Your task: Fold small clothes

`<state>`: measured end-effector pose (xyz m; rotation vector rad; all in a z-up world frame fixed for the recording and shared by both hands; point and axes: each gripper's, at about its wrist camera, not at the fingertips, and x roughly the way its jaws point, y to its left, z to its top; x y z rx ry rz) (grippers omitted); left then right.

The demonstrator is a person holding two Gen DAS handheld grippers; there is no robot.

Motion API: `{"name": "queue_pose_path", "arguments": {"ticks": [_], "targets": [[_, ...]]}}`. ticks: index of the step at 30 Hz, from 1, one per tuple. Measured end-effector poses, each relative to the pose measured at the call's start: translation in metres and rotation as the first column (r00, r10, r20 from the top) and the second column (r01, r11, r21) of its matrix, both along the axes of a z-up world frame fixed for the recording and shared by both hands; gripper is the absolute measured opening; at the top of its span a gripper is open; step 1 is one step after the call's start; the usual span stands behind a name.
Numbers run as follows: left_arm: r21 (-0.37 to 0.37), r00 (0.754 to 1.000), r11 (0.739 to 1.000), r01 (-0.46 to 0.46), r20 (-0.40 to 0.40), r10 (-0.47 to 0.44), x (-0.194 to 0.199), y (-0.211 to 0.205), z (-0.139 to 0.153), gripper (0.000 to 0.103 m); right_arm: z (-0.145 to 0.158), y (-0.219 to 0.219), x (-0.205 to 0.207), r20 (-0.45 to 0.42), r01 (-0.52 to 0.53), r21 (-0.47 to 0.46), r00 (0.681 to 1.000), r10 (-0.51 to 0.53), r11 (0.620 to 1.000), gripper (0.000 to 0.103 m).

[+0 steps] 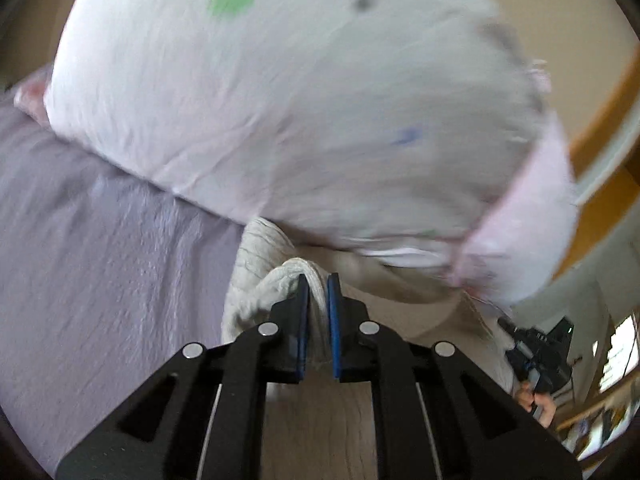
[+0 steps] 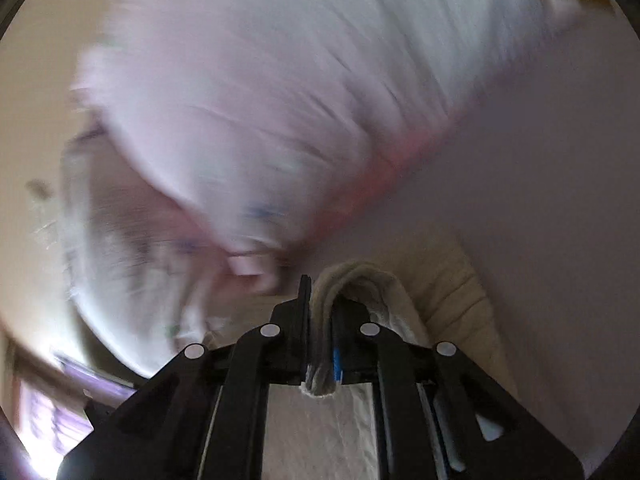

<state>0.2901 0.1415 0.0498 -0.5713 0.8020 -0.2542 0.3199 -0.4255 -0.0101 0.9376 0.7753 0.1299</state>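
My left gripper (image 1: 318,284) is clamped on a beige knit garment (image 1: 256,272) bunched at twelve o'clock off its tips. My right gripper (image 2: 320,284) pinches the same garment, which trails toward three o'clock. A blurred pale pink cloth (image 1: 280,100) billows beyond both.

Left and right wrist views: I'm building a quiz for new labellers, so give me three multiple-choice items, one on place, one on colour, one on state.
1. Where is the beige garment pinched?
A. between both grippers' fingers
B. left gripper only
C. nowhere

2. What colour is the blanket?
A. green
B. lilac
C. black

3. How is the left gripper set?
A. wide open
B. out of view
C. shut on cloth

A: cloth sits in the left gripper and the right gripper.
B: pale purple surface.
C: fingers clamp a fold.
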Motion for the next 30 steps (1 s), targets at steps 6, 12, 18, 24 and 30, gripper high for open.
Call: {"name": "queue_pose_path", "arguments": {"ticks": [6, 12, 18, 24, 30], "targets": [[-0.042, 0.998, 0.999, -0.013, 0.061, 0.015, -0.029, 0.02, 0.012, 0.056, 0.012, -0.022, -0.018, 0.209, 0.013, 0.106, 0.977, -0.035, 0.994, 0.1], [0.028, 0.999, 0.999, 0.046, -0.001, -0.046, -0.047, 0.01, 0.002, 0.064, 0.025, -0.032, -0.035, 0.3, 0.005, 0.095, 0.953, -0.033, 0.995, 0.1], [0.023, 0.989, 0.996, 0.089, -0.119, -0.085, -0.041, -0.002, -0.03, 0.057, 0.015, -0.031, -0.033, 0.263, -0.017, 0.11, 0.965, -0.013, 0.994, 0.1], [-0.211, 0.982, 0.977, 0.017, -0.18, -0.056, -0.039, 0.015, -0.056, 0.02, 0.02, -0.025, -0.03, 0.277, -0.05, 0.116, 0.961, 0.016, 0.992, 0.1], [-0.559, 0.99, 0.829, -0.022, -0.13, -0.062, -0.045, 0.011, -0.061, 0.016, 0.023, -0.03, -0.033, 0.292, -0.068, 0.162, 0.956, 0.018, 0.984, 0.1]]}}
